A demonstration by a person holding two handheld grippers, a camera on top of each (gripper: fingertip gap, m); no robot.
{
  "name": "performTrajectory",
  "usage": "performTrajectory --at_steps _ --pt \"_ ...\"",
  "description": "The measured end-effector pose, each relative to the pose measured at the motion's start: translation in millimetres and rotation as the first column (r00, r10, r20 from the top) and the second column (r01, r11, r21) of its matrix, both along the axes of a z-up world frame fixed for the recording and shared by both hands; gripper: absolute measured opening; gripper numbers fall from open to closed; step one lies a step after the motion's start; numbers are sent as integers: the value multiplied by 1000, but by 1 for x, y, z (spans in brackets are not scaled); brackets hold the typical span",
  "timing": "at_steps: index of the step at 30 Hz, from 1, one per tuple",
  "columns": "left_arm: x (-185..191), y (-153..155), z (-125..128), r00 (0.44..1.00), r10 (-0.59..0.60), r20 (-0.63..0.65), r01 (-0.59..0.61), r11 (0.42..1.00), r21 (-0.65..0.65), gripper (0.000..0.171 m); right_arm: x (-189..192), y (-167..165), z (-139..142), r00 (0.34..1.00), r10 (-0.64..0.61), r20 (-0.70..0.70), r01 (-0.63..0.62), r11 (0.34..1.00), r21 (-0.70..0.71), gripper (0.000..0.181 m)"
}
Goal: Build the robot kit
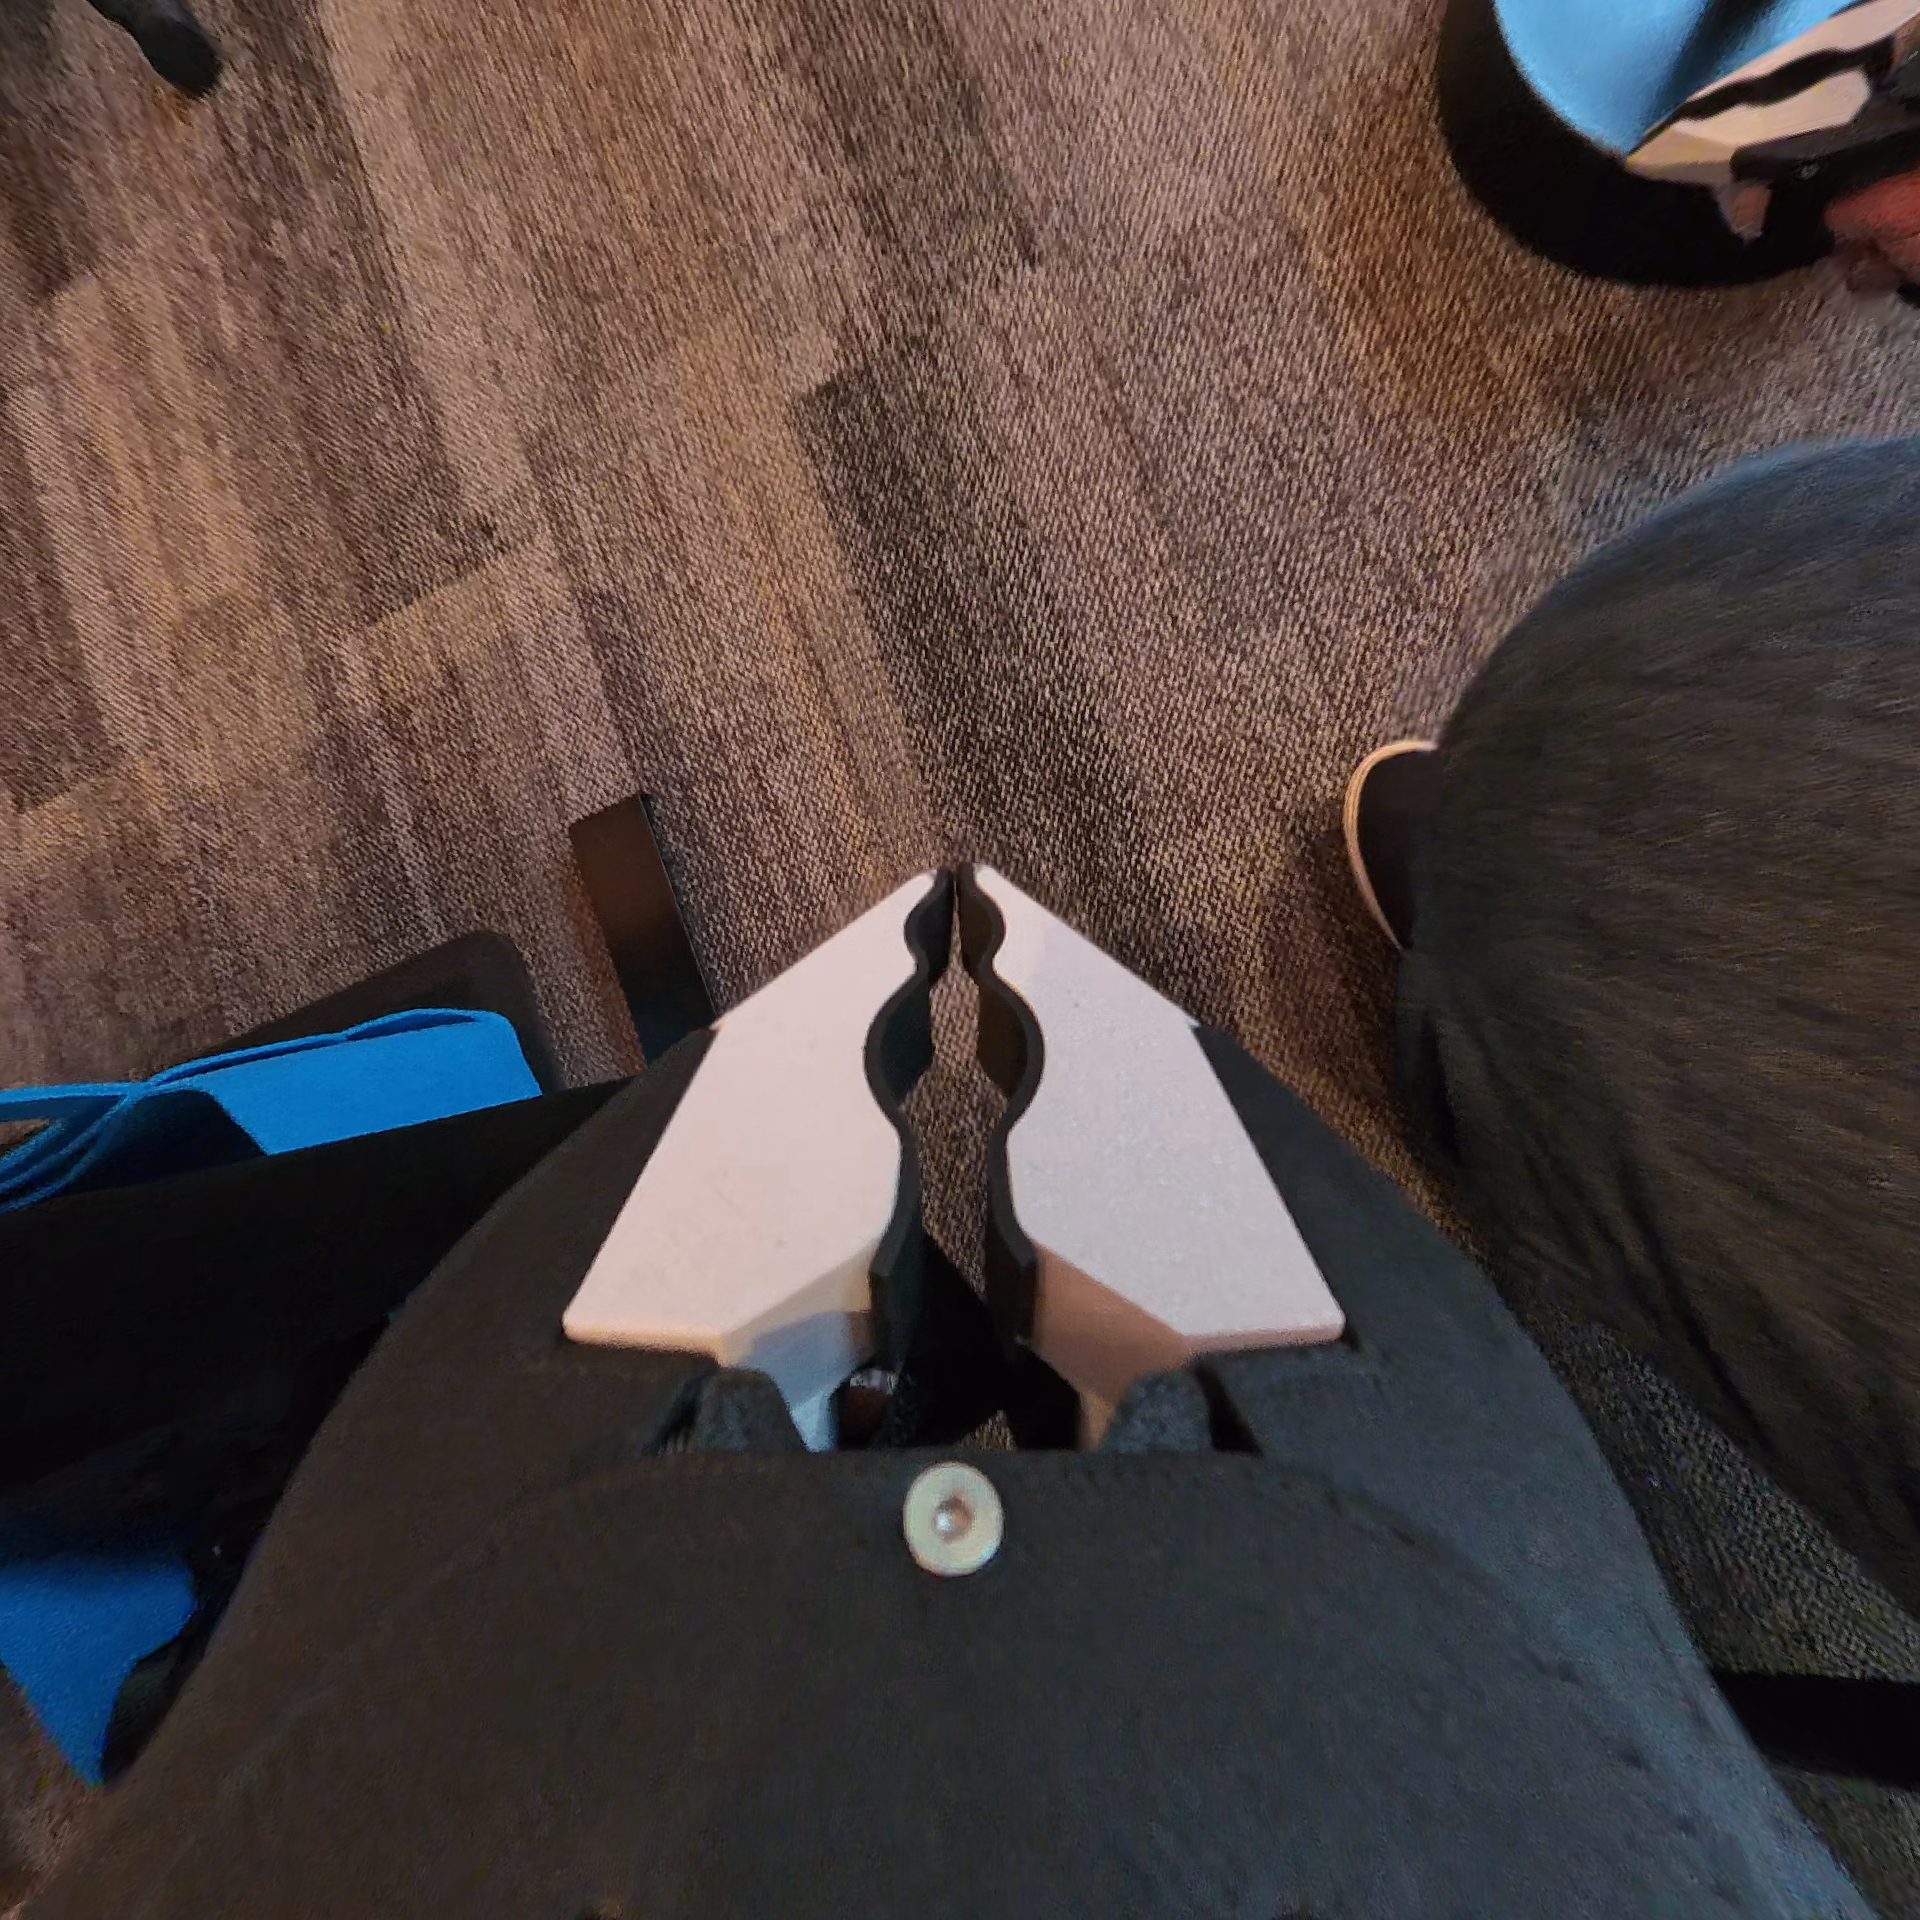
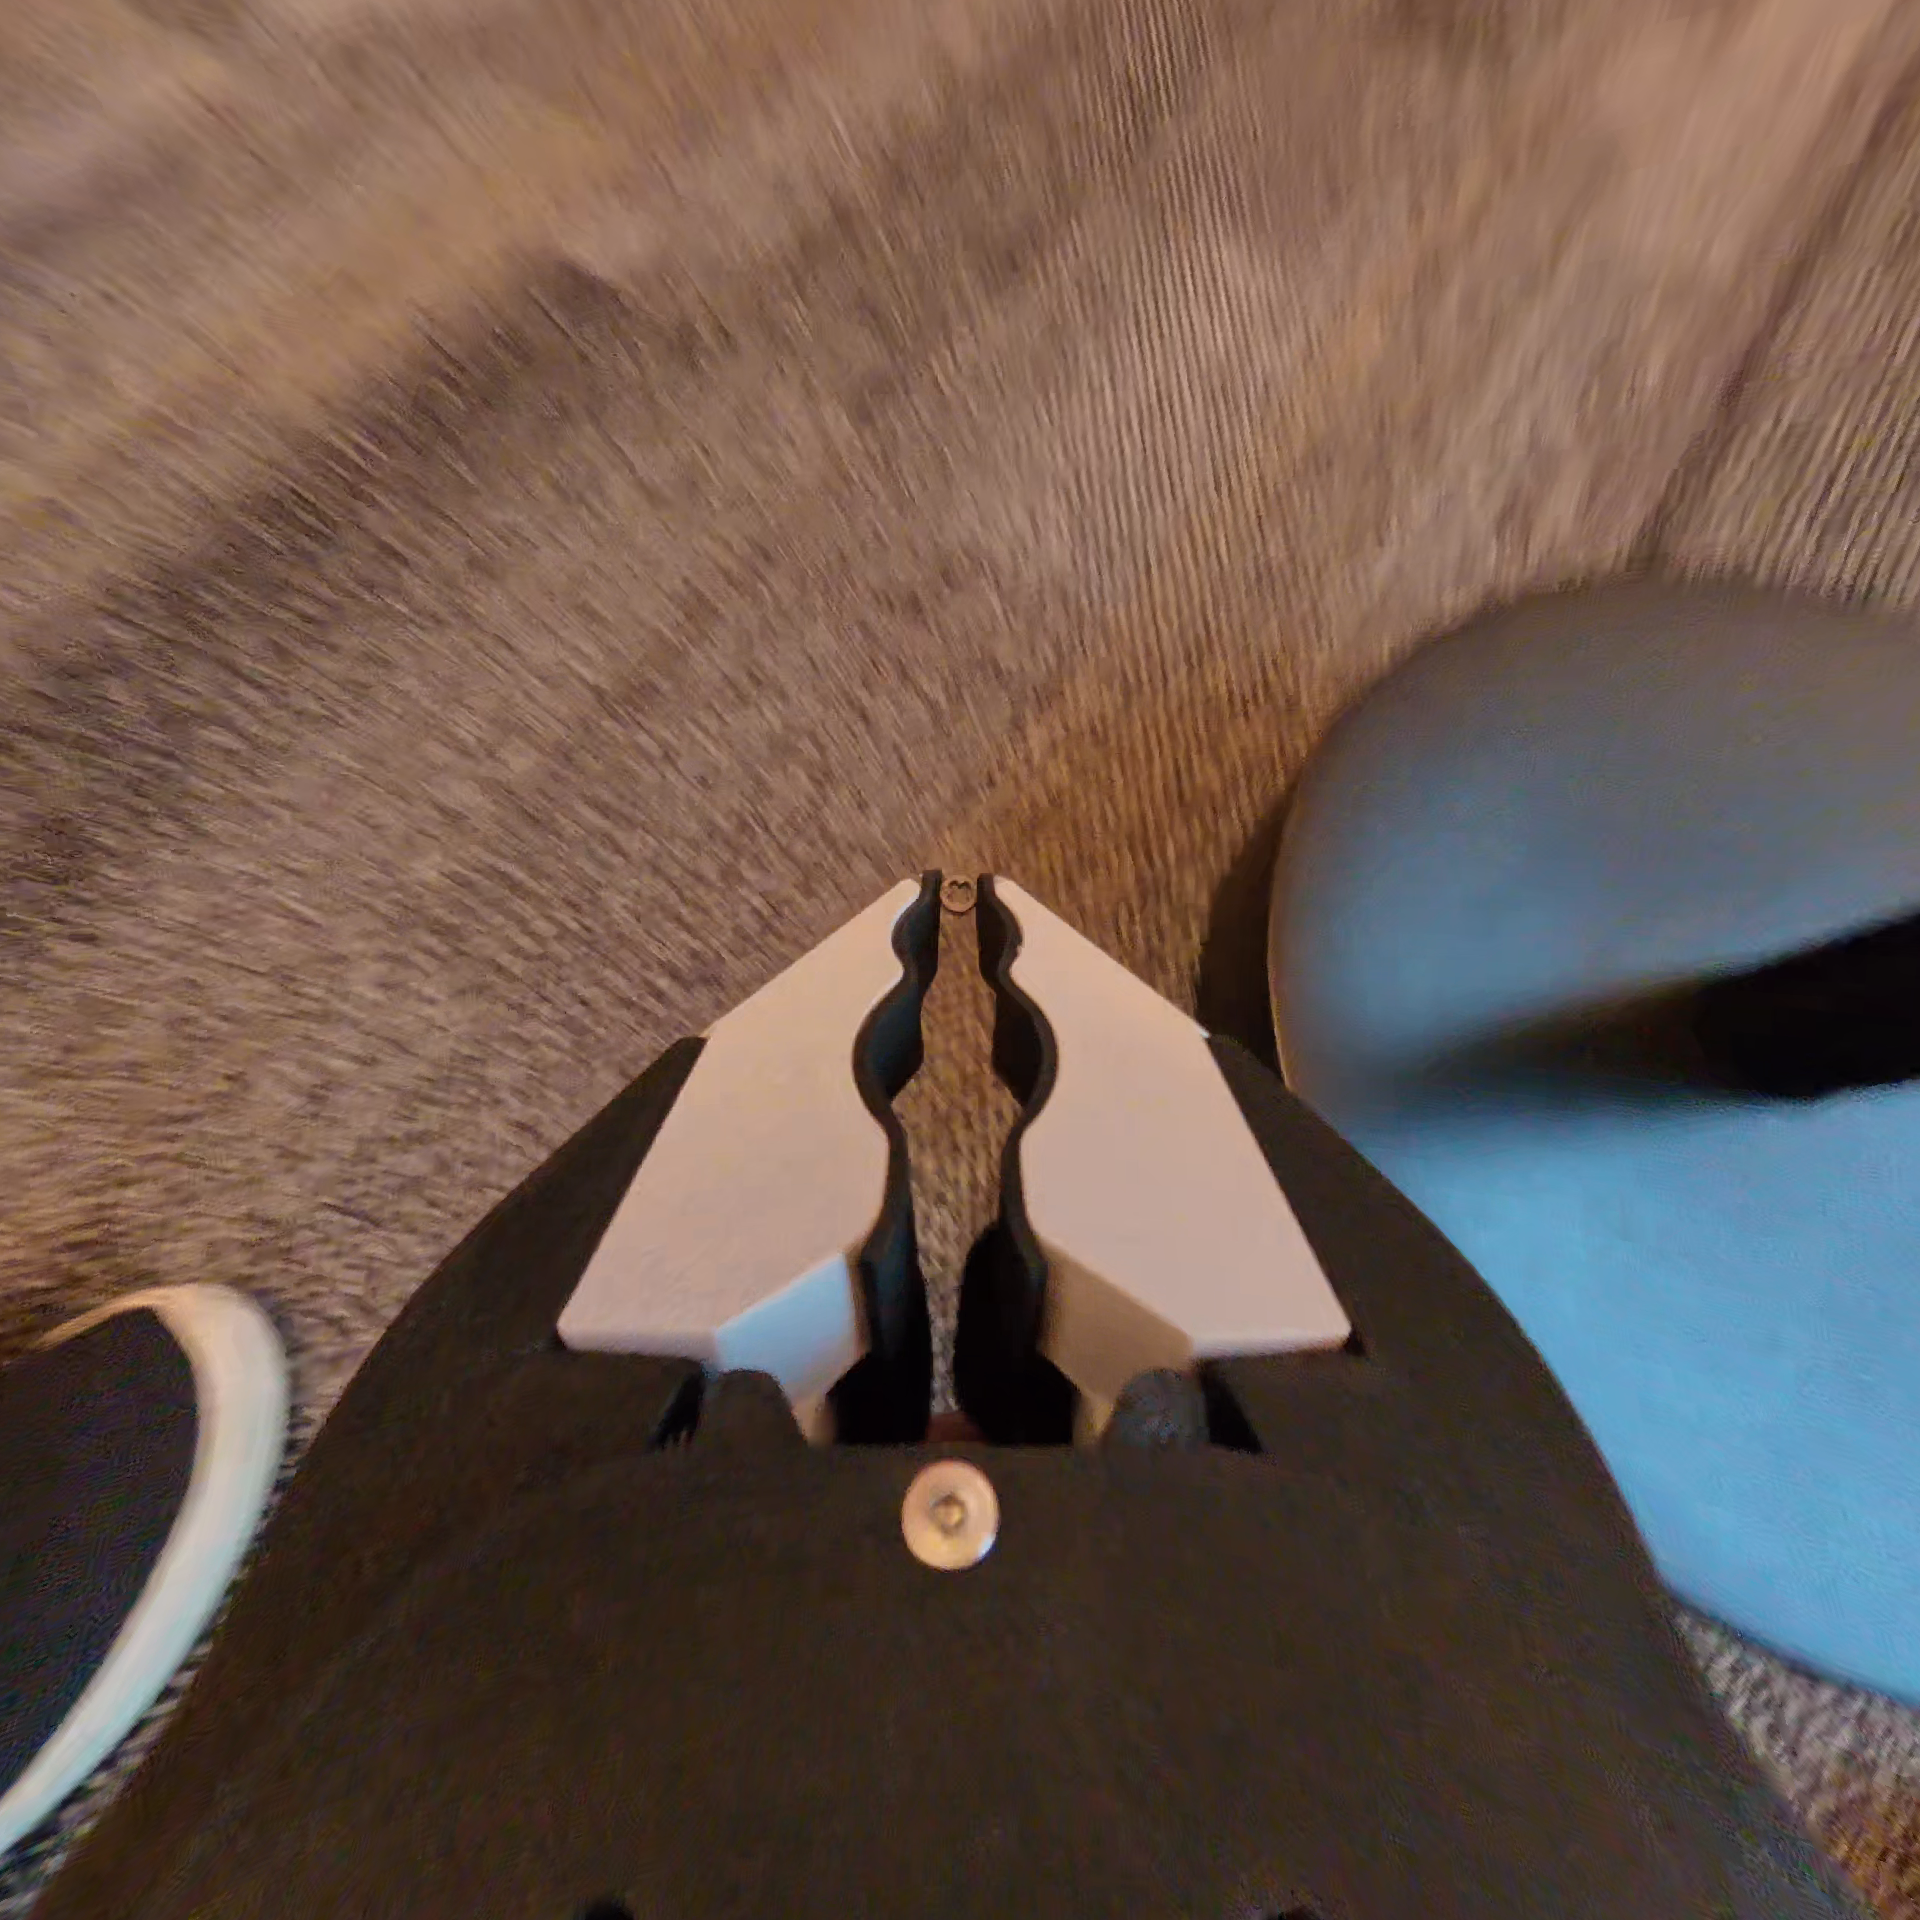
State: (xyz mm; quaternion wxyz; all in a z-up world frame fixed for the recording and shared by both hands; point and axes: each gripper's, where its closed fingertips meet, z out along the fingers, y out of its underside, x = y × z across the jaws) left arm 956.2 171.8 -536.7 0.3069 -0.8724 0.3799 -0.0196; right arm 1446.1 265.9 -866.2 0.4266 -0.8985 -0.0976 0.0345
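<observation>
My left gripper (image 1: 954, 902) points down at a grey-brown carpet (image 1: 935, 468), with its white fingers (image 1: 790, 1122) closed tip to tip and nothing between them. My right gripper (image 2: 957, 885) also points down over the carpet (image 2: 727, 468), which is motion-blurred. Its tips pinch a tiny dark metal ring (image 2: 957, 896), held well above the floor. The right gripper also shows far off in the left wrist view (image 1: 1766, 114), held in a hand at the top right.
A person's leg in dark grey trousers (image 1: 1683, 987) and a shoe (image 1: 1387, 831) are on the right. A blue and black object (image 1: 312, 1086) and a black post (image 1: 634, 914) are to the left. A blue-grey rounded seat (image 2: 1610, 1091) and a white-soled shoe (image 2: 156, 1455) flank the right gripper. About 60 cm separates my left fingertips from my right.
</observation>
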Motion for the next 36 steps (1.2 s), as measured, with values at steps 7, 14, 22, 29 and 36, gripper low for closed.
performTrajectory --at_steps 7,14,22,29,36 --pt "-3 -60 69 973 32 227 -47 997 65 0 -151 -7 227 940 340 -19 -321 904 282 4" --pt "-51 -150 107 936 -18 352 -25 993 115 0 -388 -22 474 743 641 194 -624 558 548 4" --pt "-107 -199 109 894 -41 446 -19 991 130 0 -644 -104 670 429 864 265 -714 144 686 4" --pt "-158 -253 101 891 -85 447 59 996 71 0 -805 -149 722 321 907 273 -758 73 648 4" --pt "-204 -316 135 910 -229 347 207 973 99 0 -931 -120 678 348 890 294 -900 230 370 4"
